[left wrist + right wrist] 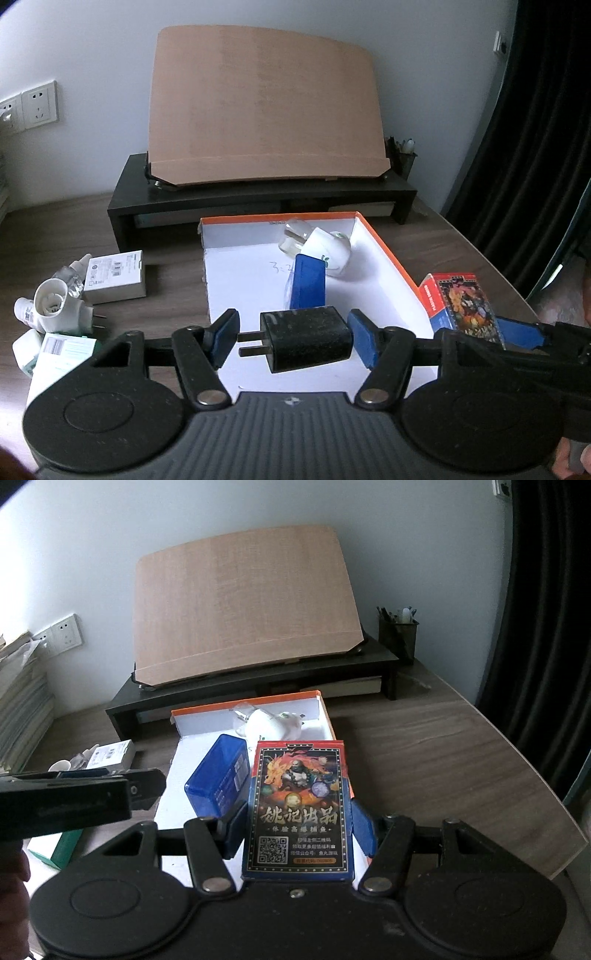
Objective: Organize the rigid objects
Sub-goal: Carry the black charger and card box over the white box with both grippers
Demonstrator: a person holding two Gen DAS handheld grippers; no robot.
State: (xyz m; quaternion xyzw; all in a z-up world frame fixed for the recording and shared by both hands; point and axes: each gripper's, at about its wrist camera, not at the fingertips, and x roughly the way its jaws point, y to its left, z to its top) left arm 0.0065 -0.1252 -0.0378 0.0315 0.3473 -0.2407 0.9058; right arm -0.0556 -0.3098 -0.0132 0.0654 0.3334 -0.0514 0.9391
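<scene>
Landmark: the shallow white box (255, 295) with the orange rim, on the wooden desk (173, 280).

Left gripper (293, 338) hangs over the box's near edge. A black plug adapter (306, 339) sits between its blue pads, prongs pointing at the left pad. The right pad touches the adapter's body; a gap shows between the prongs and the left pad. Whether the adapter is truly pinched or just lying in the box between spread jaws, I cannot tell.

Right gripper (299, 830) is at the box's right side, jaws pinching a card pack (299, 808) by its long edges, held upright above the box's right wall.

Already inside the box: a blue case (308, 286) near the middle, a white plug-in device (328, 253) toward the far right corner.

Left of the box, still unsorted: a small white carton (116, 277) and a cluster of white plug-in units (55, 306).

Risks, as I judge them:
- If held, the adapter is held on one flat face and two thin prongs, so it could pivot or slip out.
- Both grippers crowd the box's near right corner; their frames could collide.
- The card pack, released upright, could catch the rim and tip outside.
- Either drop could knock the blue case.
</scene>
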